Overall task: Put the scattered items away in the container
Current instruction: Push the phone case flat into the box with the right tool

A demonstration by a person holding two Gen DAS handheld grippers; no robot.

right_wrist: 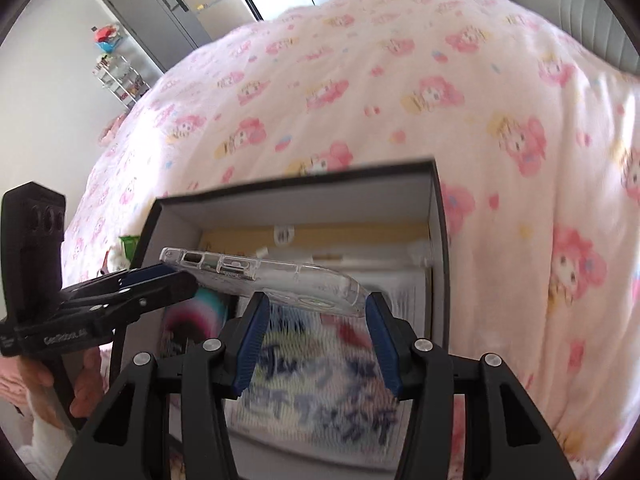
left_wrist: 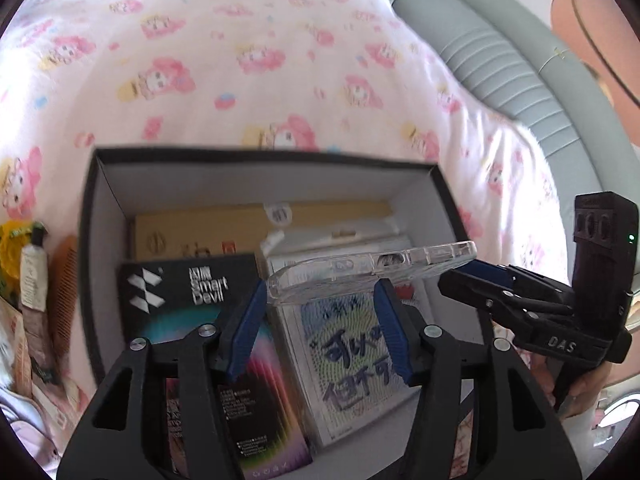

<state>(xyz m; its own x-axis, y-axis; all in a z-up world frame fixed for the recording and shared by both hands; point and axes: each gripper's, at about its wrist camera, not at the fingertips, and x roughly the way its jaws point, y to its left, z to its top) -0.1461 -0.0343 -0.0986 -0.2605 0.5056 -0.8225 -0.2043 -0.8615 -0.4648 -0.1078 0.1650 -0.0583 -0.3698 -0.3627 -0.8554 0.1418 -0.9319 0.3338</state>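
Note:
A clear phone case (left_wrist: 372, 270) hangs level over the open black box (left_wrist: 94, 240), right at the tips of both grippers. My left gripper (left_wrist: 320, 285) stands open below its near edge, blue pads apart and not pressing on it. From the right, my right gripper (left_wrist: 452, 280) reaches under the case's far end. In the right wrist view the case (right_wrist: 260, 280) spans the open right gripper (right_wrist: 316, 298), and the left gripper (right_wrist: 184, 280) comes in from the left. Whether the case touches any finger I cannot tell. The box (right_wrist: 438, 240) holds a black Smart Devil pack (left_wrist: 192, 292), a yellow pack (left_wrist: 208, 232) and a printed case (left_wrist: 352, 356).
The box sits on a bed with a pink cartoon quilt (left_wrist: 240, 60). A comb (left_wrist: 66, 292), a tube (left_wrist: 34, 276) and a yellow item (left_wrist: 12, 248) lie left of the box. Grey headboard cushions (left_wrist: 500, 52) run along the right. A person's hand (right_wrist: 84, 384) holds the left gripper's handle.

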